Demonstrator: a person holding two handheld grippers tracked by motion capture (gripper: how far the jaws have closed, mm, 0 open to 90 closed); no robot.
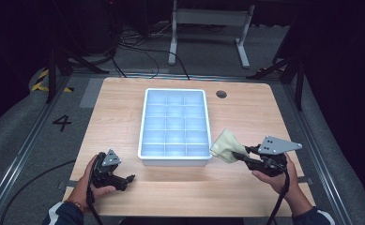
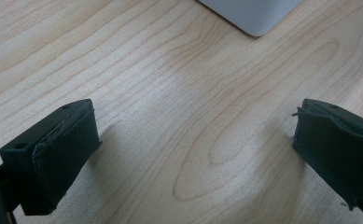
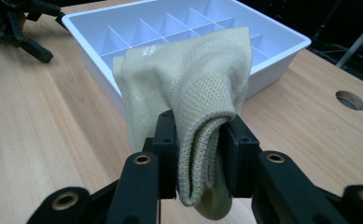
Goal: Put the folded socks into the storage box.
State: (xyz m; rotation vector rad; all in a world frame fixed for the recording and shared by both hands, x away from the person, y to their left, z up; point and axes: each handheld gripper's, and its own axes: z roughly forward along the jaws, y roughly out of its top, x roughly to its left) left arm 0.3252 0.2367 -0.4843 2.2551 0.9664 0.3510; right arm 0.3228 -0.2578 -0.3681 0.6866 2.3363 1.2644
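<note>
A white tray (image 1: pixel 142 123) with several compartments stands in the middle of the wooden table (image 1: pixel 246 117). At the tray's near right corner, my right gripper (image 1: pixel 234 153) is shut on a folded beige knitted cloth (image 1: pixel 226 145), held off the table. In the right gripper view the cloth (image 3: pixel 188 93) is pinched between the two black jaws of the right gripper (image 3: pixel 198 154) and hangs in front of the tray (image 3: pixel 286 51). My left gripper (image 1: pixel 129 179) rests low on the table near the tray's near left corner. In its own view the left gripper (image 2: pixel 193 154) stands open over bare wood.
A round hole (image 1: pixel 221 93) sits in the tabletop behind the tray's right side. A tray corner (image 2: pixel 256 18) shows at the top of the left gripper view. Metal rails and a stand's legs (image 1: pixel 208 33) lie beyond the table's edges.
</note>
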